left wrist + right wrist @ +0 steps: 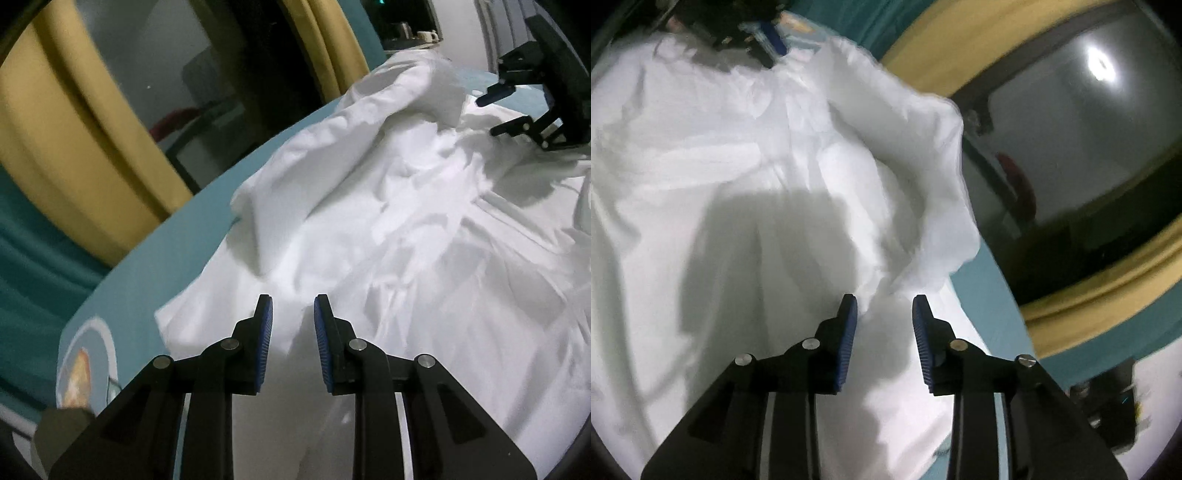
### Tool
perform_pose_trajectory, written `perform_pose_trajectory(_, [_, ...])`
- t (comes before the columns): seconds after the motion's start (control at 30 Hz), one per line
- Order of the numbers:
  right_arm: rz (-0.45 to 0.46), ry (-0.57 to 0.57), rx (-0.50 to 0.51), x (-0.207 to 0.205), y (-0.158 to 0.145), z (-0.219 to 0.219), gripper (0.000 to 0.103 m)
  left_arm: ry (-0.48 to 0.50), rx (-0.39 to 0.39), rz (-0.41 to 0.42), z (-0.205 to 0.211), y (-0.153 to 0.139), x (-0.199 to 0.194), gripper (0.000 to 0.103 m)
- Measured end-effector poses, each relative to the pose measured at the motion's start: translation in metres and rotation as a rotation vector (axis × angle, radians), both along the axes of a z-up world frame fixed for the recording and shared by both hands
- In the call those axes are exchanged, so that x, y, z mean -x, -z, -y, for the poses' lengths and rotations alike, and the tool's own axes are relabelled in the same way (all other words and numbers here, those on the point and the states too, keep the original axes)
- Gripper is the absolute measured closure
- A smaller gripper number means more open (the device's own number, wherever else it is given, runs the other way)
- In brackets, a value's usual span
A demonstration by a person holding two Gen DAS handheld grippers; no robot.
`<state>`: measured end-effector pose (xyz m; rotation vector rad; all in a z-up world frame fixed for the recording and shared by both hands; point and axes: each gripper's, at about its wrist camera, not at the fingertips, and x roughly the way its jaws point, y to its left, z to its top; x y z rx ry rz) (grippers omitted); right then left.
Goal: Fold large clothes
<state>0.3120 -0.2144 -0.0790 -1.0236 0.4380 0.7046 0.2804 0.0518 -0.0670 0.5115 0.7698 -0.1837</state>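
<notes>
A large white garment [388, 229] lies crumpled on a teal-covered surface [177, 251]; one long part is folded over along the edge. My left gripper [293, 306] is open and empty, just above the garment near its corner. My right gripper [884, 306] is open and empty above the garment [757, 166], close to the rumpled folded edge [923, 184]. The right gripper also shows in the left wrist view [513, 110] at the far end of the garment, open. The left gripper shows in the right wrist view [757, 40] at the top.
The teal surface's edge [990, 295] runs beside the garment. Yellow curtains [74, 147] and a dark window [166, 74] stand behind it. A printed patch [81, 369] marks the teal cover near my left gripper. A dark device [1115, 398] sits at the lower right.
</notes>
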Motion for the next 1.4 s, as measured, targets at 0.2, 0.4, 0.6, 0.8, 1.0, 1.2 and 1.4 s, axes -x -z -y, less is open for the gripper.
perform_pose_trajectory(0.2, [-0.096, 0.008, -0.281, -0.02, -0.061, -0.025, 0.022, -0.051, 0.078, 0.017, -0.01, -0.014, 0.017, 0.07])
perform_pose_trajectory(0.4, [-0.337, 0.123, -0.544, -0.077, -0.094, -0.075, 0.013, -0.119, 0.195, 0.081, -0.008, -0.048, -0.001, 0.069])
perform_pose_trajectory(0.6, [-0.678, 0.308, -0.609, -0.107, -0.046, -0.079, 0.057, -0.208, 0.335, 0.136, -0.011, -0.073, -0.033, 0.06])
perform_pose_trajectory(0.8, [-0.713, 0.266, -0.501, -0.055, 0.005, -0.081, 0.101, -0.204, 0.358, 0.11, 0.004, -0.059, -0.051, 0.06])
perform_pose_trajectory(1.0, [-0.637, 0.231, -0.457, -0.02, -0.009, -0.081, 0.101, -0.143, 0.31, -0.036, 0.022, -0.012, -0.049, 0.06])
perform_pose_trajectory(1.2, [-0.589, 0.151, -0.353, 0.017, 0.001, -0.08, 0.101, -0.149, 0.328, -0.075, 0.014, 0.001, -0.033, 0.06])
perform_pose_trajectory(1.4, [-0.626, 0.107, -0.277, 0.032, 0.0, -0.062, 0.099, -0.164, 0.358, -0.098, 0.005, -0.003, -0.024, 0.06])
